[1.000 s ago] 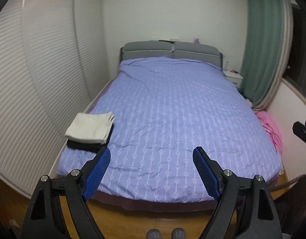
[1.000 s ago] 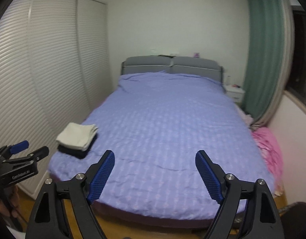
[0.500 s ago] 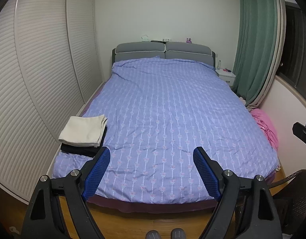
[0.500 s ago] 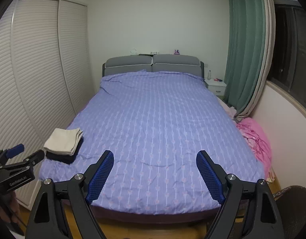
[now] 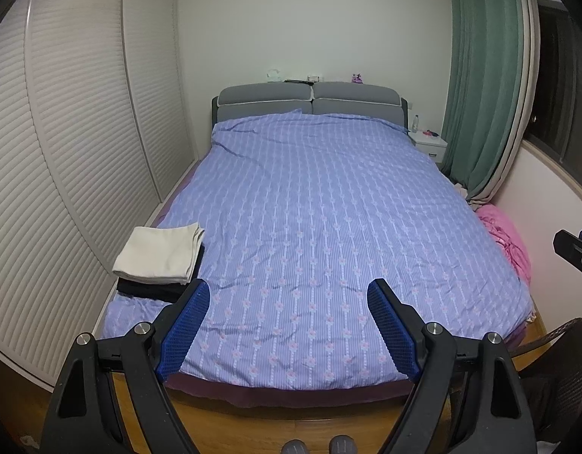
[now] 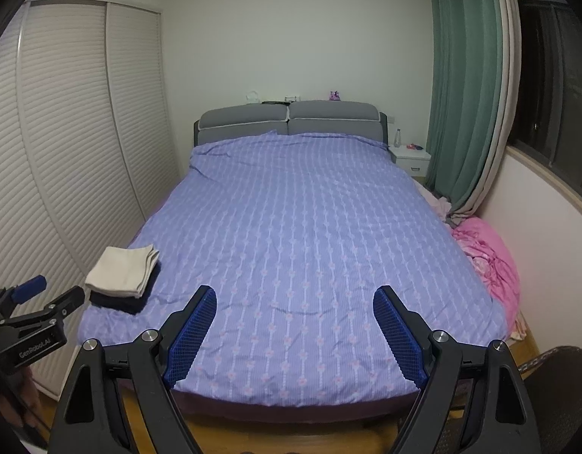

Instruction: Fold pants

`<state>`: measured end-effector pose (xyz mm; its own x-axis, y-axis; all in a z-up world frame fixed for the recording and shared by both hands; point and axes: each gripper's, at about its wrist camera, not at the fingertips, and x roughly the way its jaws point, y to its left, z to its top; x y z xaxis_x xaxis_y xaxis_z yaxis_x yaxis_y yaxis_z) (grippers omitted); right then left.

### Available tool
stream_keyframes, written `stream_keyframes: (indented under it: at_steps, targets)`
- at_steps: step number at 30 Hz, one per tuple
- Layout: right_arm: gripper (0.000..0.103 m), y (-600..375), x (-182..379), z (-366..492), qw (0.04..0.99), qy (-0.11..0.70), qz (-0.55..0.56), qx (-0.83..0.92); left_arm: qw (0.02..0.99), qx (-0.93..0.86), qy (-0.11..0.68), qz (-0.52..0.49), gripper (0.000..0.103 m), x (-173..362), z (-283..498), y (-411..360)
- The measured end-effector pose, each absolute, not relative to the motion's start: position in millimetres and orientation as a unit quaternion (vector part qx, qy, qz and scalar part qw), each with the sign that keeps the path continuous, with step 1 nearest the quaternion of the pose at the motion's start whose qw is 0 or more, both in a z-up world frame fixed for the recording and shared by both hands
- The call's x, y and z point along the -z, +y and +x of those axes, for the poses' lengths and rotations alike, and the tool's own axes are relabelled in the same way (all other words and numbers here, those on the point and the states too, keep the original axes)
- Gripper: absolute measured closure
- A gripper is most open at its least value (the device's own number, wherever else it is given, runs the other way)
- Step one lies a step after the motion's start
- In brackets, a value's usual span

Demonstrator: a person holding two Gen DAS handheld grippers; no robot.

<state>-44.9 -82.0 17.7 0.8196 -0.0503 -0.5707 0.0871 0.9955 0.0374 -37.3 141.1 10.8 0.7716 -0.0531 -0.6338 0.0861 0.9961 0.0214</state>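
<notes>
A folded cream garment (image 5: 158, 253) lies on a folded black garment (image 5: 154, 289) at the near left corner of the bed (image 5: 329, 208), which has a purple striped cover. My left gripper (image 5: 289, 291) hangs open over the foot of the bed, just right of that stack, with nothing between its blue pads. My right gripper (image 6: 295, 295) is also open and empty over the foot of the bed, further right. In the right wrist view the cream garment (image 6: 122, 268) sits far left and the left gripper (image 6: 33, 302) shows at the left edge. No unfolded pants lie on the cover.
A crumpled pink heap of cloth (image 6: 484, 253) lies beside the bed's right side, under the green curtain (image 6: 465, 94). Louvred wardrobe doors (image 5: 64, 151) line the left wall. A dark wicker chair (image 5: 556, 378) stands at the lower right. A white nightstand (image 5: 429, 143) sits by the headboard.
Both views have swung and levelled slightly, so the bed looks straighter and more of the wall and curtain shows. Both grippers stay open and empty. The folded stack has not moved.
</notes>
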Motion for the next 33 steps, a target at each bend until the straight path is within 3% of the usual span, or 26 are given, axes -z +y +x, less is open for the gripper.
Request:
stream_keyframes:
  at_steps: [33]
  targets:
    - [0.017,-93,-21,-58,0.955,0.291,0.048,0.034,0.947,0.036,0.316,0.036,0.017,-23,-49,131]
